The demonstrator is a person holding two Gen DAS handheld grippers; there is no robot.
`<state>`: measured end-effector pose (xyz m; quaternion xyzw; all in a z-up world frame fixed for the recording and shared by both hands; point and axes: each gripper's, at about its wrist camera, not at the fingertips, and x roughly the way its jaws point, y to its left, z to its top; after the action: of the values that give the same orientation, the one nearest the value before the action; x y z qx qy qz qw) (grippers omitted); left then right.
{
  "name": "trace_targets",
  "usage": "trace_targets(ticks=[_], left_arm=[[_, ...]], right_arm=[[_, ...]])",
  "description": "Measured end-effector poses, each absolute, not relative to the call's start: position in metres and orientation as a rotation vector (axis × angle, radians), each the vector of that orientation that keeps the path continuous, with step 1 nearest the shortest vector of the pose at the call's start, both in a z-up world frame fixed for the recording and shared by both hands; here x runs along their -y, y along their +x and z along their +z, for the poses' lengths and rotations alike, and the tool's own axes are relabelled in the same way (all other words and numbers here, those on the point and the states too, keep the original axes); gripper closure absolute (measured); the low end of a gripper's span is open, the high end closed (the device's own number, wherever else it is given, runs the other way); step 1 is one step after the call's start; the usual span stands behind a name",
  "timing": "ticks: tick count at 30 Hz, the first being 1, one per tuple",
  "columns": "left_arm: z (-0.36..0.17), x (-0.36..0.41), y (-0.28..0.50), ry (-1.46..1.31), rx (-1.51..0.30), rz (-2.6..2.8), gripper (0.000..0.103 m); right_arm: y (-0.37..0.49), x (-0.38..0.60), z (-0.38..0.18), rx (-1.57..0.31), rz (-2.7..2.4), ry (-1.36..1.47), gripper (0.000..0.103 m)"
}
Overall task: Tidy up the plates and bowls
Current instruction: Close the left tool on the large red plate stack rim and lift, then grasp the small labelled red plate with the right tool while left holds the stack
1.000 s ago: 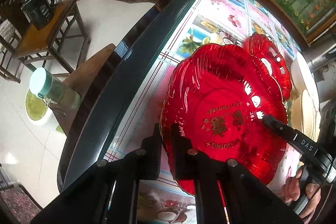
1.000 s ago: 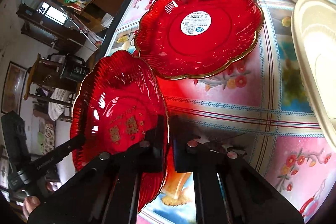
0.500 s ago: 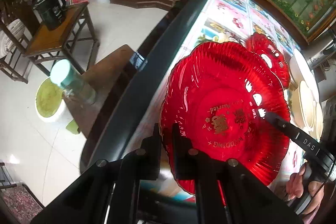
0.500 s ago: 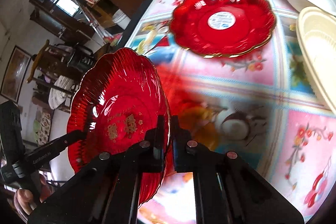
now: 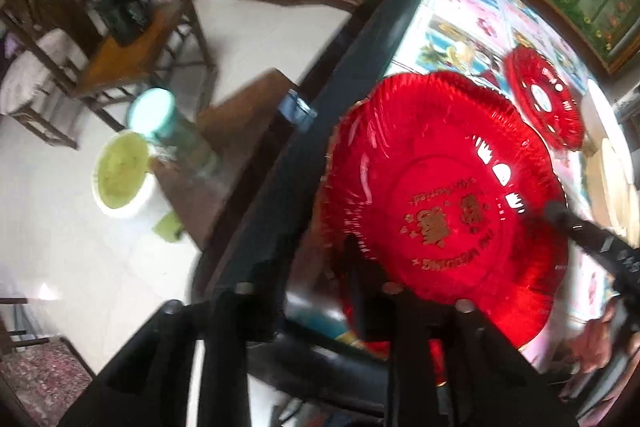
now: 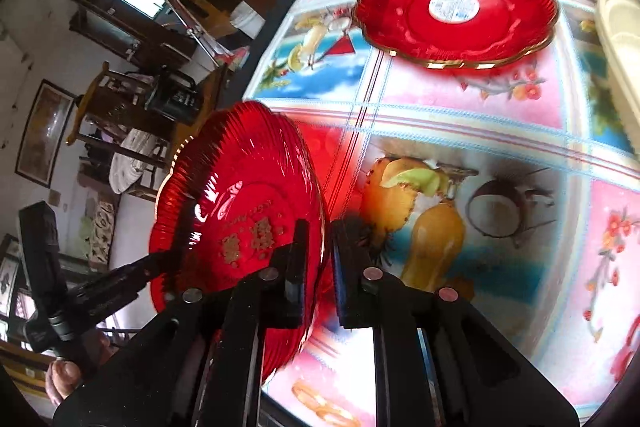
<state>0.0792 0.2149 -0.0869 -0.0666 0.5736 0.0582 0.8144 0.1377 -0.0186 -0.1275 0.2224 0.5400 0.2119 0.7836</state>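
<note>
Picture-printed glossy surface (image 6: 460,131) carries a second red scalloped plate (image 6: 456,11), likely our stacking target. We hold the red scalloped plastic plate with gold lettering (image 6: 240,223) tilted in the air above the near edge, both grippers' jaws pinching opposite rims: left gripper (image 5: 356,291), right gripper (image 6: 316,267).

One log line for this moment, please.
both tools shut on lettered red plate | lifted, tilted off table | second red plate on table
</note>
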Motion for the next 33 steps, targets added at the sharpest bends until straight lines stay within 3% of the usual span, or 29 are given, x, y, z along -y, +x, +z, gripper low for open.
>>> trace_targets(ticks=[2,6,9,12,18,24,33], left_arm=[[-0.074,-0.219,0.065,-0.108,-1.154,0.183,0.051],[-0.04,-0.227,0.028,-0.063,-0.969,0.345,0.047],[-0.017,-0.223,0.007,-0.117,-0.851,0.35,0.04],[-0.001,-0.2,-0.003,-0.154,-0.775,0.239,0.026],[0.008,-0.127,0.001,-0.157,-0.763,-0.048,0.025],[-0.028,-0.06,0.004,-0.082,-0.87,-0.27,0.024],[-0.043,-0.062,0.018,-0.086,-0.891,-0.26,0.024]], right_arm=[[0.129,0.032,-0.117,-1.111,0.479,0.501,0.092],[0.11,0.067,-0.101,-1.016,0.474,0.519,0.092],[0.094,0.099,-0.092,-0.964,0.419,0.528,0.082],[0.082,0.127,-0.09,-0.931,0.389,0.579,0.077],[0.083,0.149,-0.093,-0.922,0.378,0.668,0.077],[0.111,0.152,-0.105,-0.944,0.357,0.754,0.077],[0.172,0.159,-0.135,-0.997,0.187,0.883,0.073]])
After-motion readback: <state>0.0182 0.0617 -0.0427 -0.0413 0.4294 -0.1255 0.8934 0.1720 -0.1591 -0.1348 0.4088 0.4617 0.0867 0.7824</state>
